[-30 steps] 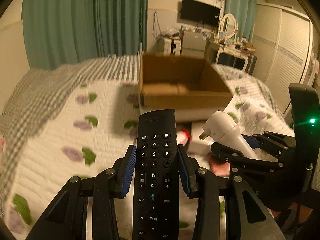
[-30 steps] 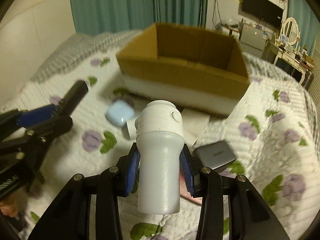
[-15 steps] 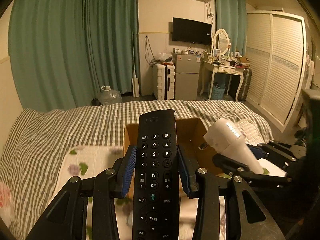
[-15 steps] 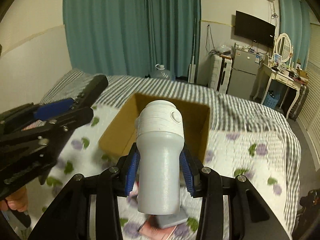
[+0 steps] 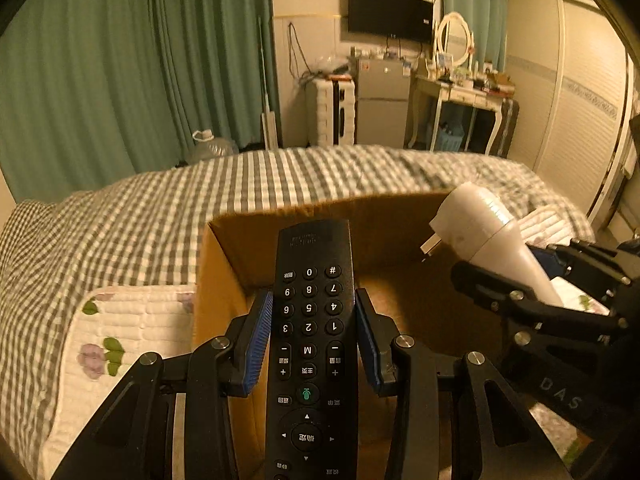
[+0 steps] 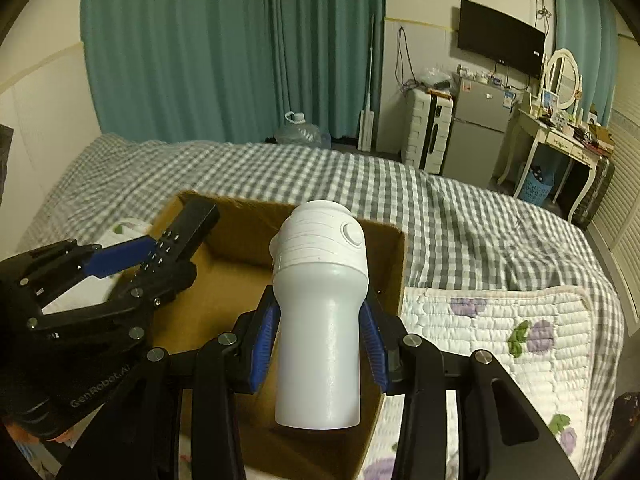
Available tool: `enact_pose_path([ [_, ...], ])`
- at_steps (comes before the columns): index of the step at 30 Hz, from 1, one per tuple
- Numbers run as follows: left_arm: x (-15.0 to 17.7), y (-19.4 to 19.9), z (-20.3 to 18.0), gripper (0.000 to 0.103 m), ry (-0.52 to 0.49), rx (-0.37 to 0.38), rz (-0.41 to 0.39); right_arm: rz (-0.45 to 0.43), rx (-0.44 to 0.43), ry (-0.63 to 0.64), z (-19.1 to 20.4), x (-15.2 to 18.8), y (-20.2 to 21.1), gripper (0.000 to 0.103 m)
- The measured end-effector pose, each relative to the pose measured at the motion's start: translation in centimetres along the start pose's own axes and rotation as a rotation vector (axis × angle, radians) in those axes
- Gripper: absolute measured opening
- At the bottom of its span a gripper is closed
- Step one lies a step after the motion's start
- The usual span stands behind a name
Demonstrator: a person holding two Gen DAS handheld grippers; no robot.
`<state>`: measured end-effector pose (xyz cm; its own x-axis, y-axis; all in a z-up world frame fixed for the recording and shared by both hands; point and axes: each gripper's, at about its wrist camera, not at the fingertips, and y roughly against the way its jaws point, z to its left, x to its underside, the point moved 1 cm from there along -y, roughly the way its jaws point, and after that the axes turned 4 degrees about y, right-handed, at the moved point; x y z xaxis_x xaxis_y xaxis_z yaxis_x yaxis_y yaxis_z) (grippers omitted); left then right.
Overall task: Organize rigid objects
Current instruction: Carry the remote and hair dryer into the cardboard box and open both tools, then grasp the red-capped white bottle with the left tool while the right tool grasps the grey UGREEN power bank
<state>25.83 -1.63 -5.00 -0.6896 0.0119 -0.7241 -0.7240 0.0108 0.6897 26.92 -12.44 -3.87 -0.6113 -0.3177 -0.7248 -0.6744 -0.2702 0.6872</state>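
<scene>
My left gripper [image 5: 312,336] is shut on a black remote control [image 5: 310,344], held over the open brown cardboard box [image 5: 224,280] on the bed. My right gripper [image 6: 320,336] is shut on a white bottle-shaped device [image 6: 320,304] with a round button near its top, also held above the box [image 6: 394,276]. In the left wrist view the white device [image 5: 488,236] and right gripper [image 5: 540,300] are at the right. In the right wrist view the left gripper [image 6: 120,276] with the remote [image 6: 180,236] is at the left. The box floor under the grippers looks bare.
The box sits on a bed with a grey checked blanket [image 6: 480,224] and a white flowered quilt [image 6: 520,328]. Teal curtains [image 6: 224,52], a small fridge [image 6: 476,140], a white suitcase [image 6: 424,128], a dressing table [image 6: 560,136] and a wardrobe [image 5: 580,100] stand beyond.
Both grippers rose from the bed clutter and moved forward over the cardboard box, each still holding its object. The box now lies directly below them.
</scene>
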Motion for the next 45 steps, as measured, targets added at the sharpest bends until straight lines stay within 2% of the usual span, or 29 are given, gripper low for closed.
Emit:
enact_pose_path([
  [6, 0.4, -0.4, -0.3, 0.044, -0.014, 0.002, -0.011, -0.007, -0.011, -0.012, -1.0, 0.6, -1.8, 0.04],
  [8, 0.4, 0.4, -0.3, 0.049, -0.016, -0.02, -0.017, -0.014, 0.001, -0.018, -1.3, 0.5, -1.5, 0.054],
  [9, 0.3, 0.7, -0.2, 0.052, -0.014, -0.022, -0.019, -0.019, 0.009, -0.019, -1.3, 0.4, -1.0, 0.07],
  [14, 0.1, 4.4, 0.5, 0.058, 0.006, -0.036, -0.041, -0.073, 0.065, -0.022, -1.6, -0.1, 3.1, 0.076],
  [17, 0.6, 7.5, 0.4, 0.06, -0.011, -0.042, -0.069, -0.11, 0.098, -0.013, -1.3, 0.0, 6.2, 0.085],
  [21, 2.5, 11.8, 0.3, 0.062, -0.017, -0.04, -0.089, -0.129, 0.124, 0.001, -0.3, 0.9, 10.5, 0.089],
  [27, 6.2, 14.9, 0.2, 0.063, -0.038, -0.029, -0.096, -0.13, 0.156, -0.006, 1.0, 4.1, 15.4, 0.092],
  [33, 10.8, 13.6, 0.5, 0.063, -0.02, 0.024, -0.063, -0.073, 0.164, -0.028, 2.4, 8.4, 15.3, 0.092],
  [37, 13.5, 10.9, 0.3, 0.063, -0.043, 0.05, -0.011, 0.02, 0.153, -0.046, 2.9, 11.8, 12.3, 0.092],
  [41, 15.6, 8.2, -0.2, 0.063, -0.08, 0.045, 0.024, 0.112, 0.144, -0.063, 3.1, 14.6, 8.8, 0.092],
  [43, 16.2, 7.2, -0.1, 0.063, -0.078, 0.04, 0.029, 0.134, 0.132, -0.061, 3.3, 15.3, 7.5, 0.092],
  [45, 16.8, 5.7, -0.3, 0.063, -0.089, 0.022, 0.068, 0.145, 0.118, -0.066, 3.3, 15.8, 6.7, 0.092],
])
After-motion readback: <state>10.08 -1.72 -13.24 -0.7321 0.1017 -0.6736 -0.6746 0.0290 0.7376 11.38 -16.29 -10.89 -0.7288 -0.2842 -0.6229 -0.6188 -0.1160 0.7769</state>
